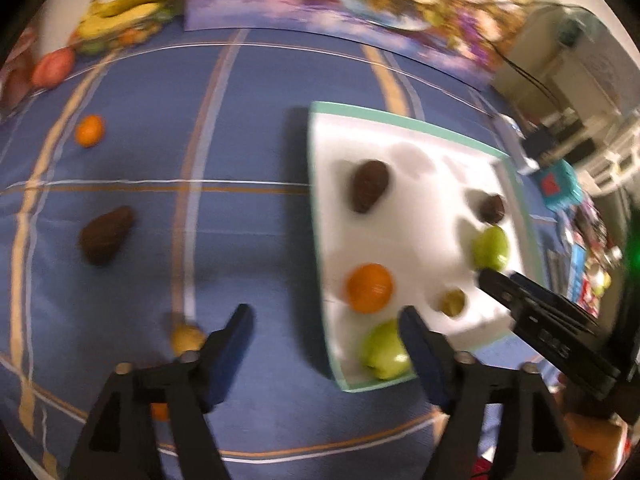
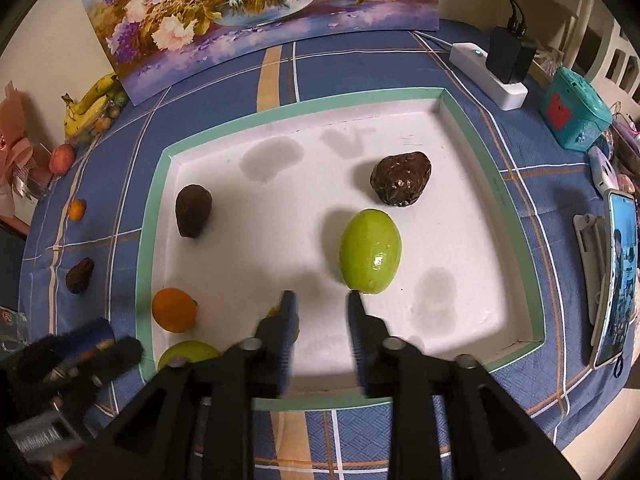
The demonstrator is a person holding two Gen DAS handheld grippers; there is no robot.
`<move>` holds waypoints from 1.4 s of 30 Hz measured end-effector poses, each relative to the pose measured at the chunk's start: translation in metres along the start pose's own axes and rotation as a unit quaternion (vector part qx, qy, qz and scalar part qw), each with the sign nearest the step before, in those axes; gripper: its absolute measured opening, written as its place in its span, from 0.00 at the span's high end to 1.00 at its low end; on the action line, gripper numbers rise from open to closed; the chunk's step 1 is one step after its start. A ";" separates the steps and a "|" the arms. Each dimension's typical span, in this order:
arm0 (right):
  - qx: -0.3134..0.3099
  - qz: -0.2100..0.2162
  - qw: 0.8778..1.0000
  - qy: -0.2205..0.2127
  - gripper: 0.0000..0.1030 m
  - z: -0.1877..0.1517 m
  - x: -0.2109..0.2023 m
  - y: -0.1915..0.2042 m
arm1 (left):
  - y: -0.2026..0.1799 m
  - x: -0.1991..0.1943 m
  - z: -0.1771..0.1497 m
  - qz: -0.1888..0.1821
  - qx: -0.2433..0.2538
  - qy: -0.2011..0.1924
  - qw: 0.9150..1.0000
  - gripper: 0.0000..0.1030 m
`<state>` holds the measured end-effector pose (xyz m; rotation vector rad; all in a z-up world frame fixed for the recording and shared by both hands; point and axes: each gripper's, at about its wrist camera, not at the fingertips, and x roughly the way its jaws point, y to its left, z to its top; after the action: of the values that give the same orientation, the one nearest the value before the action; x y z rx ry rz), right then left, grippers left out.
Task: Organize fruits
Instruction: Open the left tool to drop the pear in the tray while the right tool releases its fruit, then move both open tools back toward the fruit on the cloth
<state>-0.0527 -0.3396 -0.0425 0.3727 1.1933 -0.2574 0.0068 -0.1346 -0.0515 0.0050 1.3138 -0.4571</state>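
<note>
Right gripper (image 2: 320, 300) hangs over the white tray (image 2: 460, 108), jaws parted and empty, near a green fruit (image 2: 370, 251). Left gripper (image 1: 326, 326) stands wide open, empty, above the blue cloth (image 1: 248, 120) beside the tray. An orange (image 1: 90, 131) and a brown fruit (image 1: 105, 234) lie on the cloth.

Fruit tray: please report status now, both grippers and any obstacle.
Left gripper open, empty, over cloth. Right gripper open, empty, over tray. Six fruits in tray; dark fruit and small orange outside. No obstacle.
</note>
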 end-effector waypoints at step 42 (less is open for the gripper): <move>-0.059 0.026 0.993 -0.099 0.08 0.011 -0.025 0.086 | 0.127 -0.070 0.025 0.129 -0.103 -0.109 0.980 0.00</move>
<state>-0.0187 -0.2659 -0.0035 0.2669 0.9968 -0.1732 0.0589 -0.0026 -0.0121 -0.0462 1.1207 -0.0954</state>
